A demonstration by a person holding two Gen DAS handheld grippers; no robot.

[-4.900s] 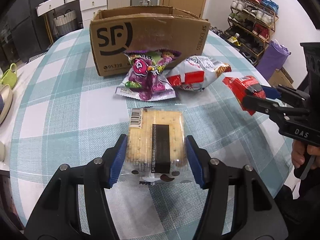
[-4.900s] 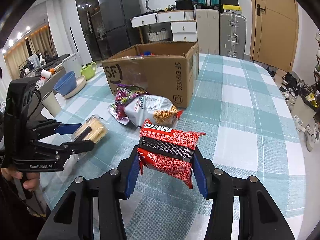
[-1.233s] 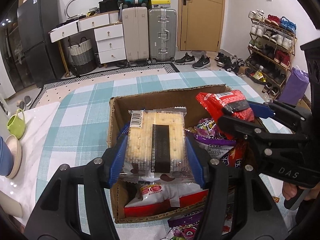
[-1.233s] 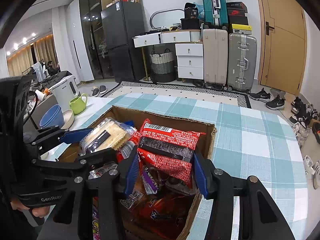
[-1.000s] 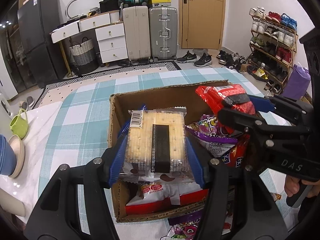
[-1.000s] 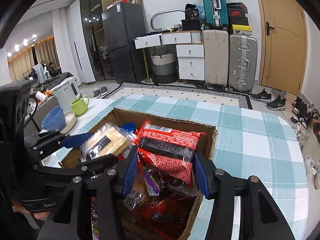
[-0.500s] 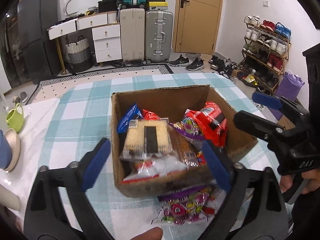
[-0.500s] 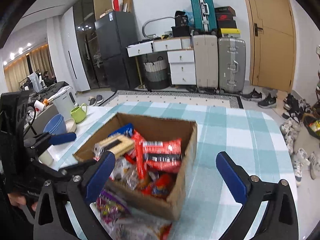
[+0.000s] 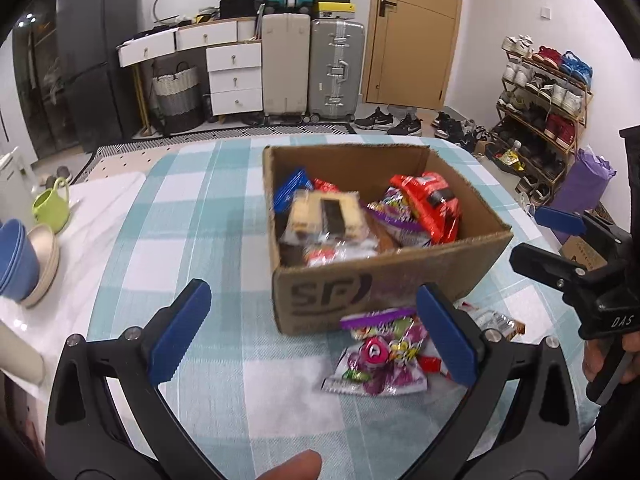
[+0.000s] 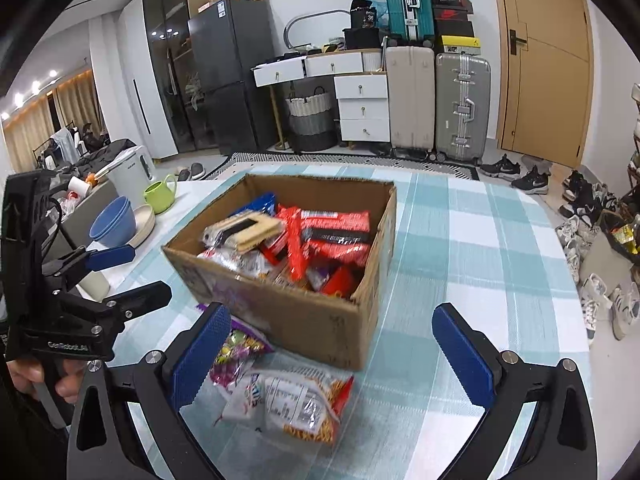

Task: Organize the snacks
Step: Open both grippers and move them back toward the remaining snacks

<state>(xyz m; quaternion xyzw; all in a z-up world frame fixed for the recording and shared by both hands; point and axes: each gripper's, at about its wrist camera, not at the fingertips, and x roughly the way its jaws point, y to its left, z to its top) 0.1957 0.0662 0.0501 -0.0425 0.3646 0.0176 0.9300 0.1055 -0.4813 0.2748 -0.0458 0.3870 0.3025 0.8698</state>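
Checked tablecloth (image 9: pixel 208 208) carries the box (image 9: pixel 384 280) near its far edge. Both grippers, left (image 9: pixel 316 336) and right (image 10: pixel 332 356), have just been opening and now stand spread and empty; earlier each pinched a snack. The crackers (image 9: pixel 324 216) and red pack (image 10: pixel 340 232) now lie in the box, while 2 bags stay before it.

We see a matt corrugated cardboard box (image 9: pixel 384 280), glossy plastic snack wrappers like the purple candy bag (image 9: pixel 378 356), and woven checked cloth (image 10: pixel 480 248) on the surface.
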